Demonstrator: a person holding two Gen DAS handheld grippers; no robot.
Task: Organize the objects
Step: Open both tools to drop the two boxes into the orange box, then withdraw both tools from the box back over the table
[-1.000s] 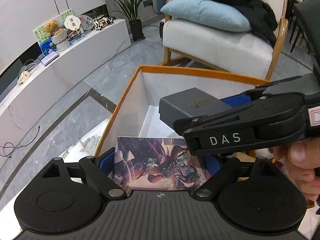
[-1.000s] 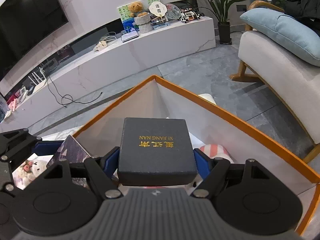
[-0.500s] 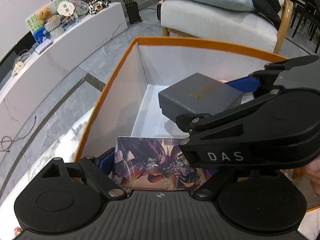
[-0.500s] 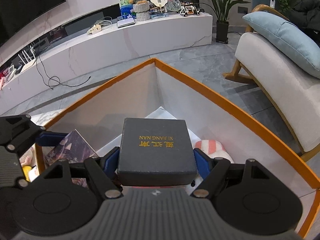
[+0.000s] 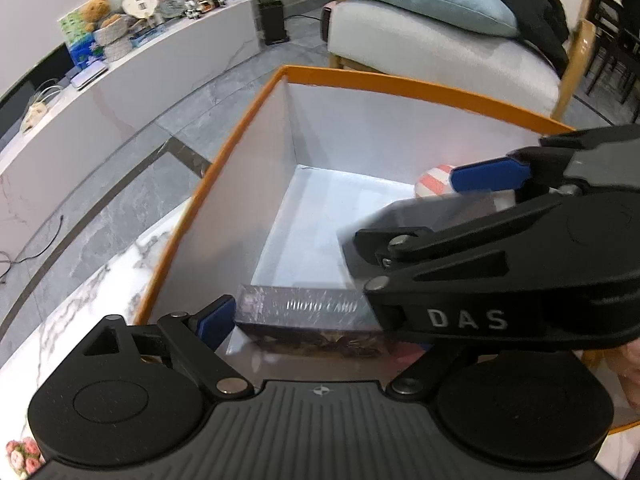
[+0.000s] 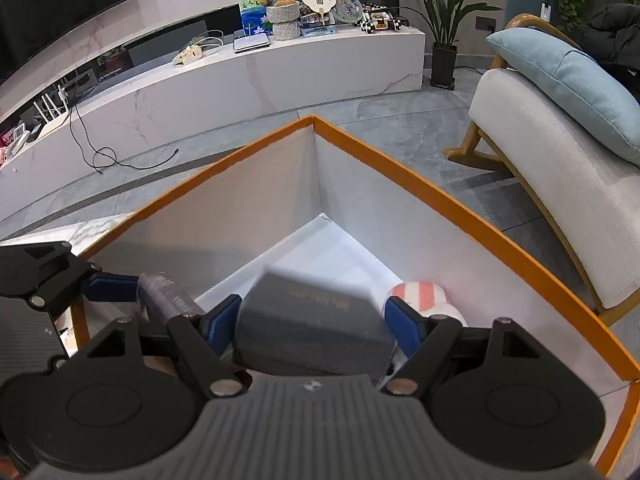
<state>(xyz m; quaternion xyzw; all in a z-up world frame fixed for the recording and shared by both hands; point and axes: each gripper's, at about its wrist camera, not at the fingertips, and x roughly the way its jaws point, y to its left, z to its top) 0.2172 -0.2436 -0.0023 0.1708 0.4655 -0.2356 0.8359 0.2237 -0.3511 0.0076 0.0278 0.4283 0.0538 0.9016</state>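
An open box with an orange rim (image 5: 400,84) (image 6: 400,168) and white walls lies below both grippers. My left gripper (image 5: 308,320) reaches over its near wall, shut on a dark picture box marked PHOTO CARD (image 5: 300,308) (image 6: 160,292). That box is tipped and blurred, and the right finger is hidden. My right gripper (image 6: 312,326) (image 5: 432,216) is inside the orange-rimmed box, its blue pads touching the sides of a dark grey gift box (image 6: 312,304) (image 5: 400,220). The gift box is tilted forward and blurred. A red-and-white striped thing (image 6: 420,292) (image 5: 434,178) lies on the floor of the orange-rimmed box.
The orange-rimmed box stands on a white marble tabletop (image 5: 80,280). Beyond it are a long white bench (image 6: 280,72) with a teddy bear and trinkets, an armchair (image 6: 560,160) with a blue cushion, and a potted plant (image 6: 444,40). A person's hand (image 5: 632,360) shows at the right edge.
Both grippers have sunk lower into the orange-rimmed box. The gift box and the PHOTO CARD box have tipped between their pads and blurred. The striped thing has come into view.
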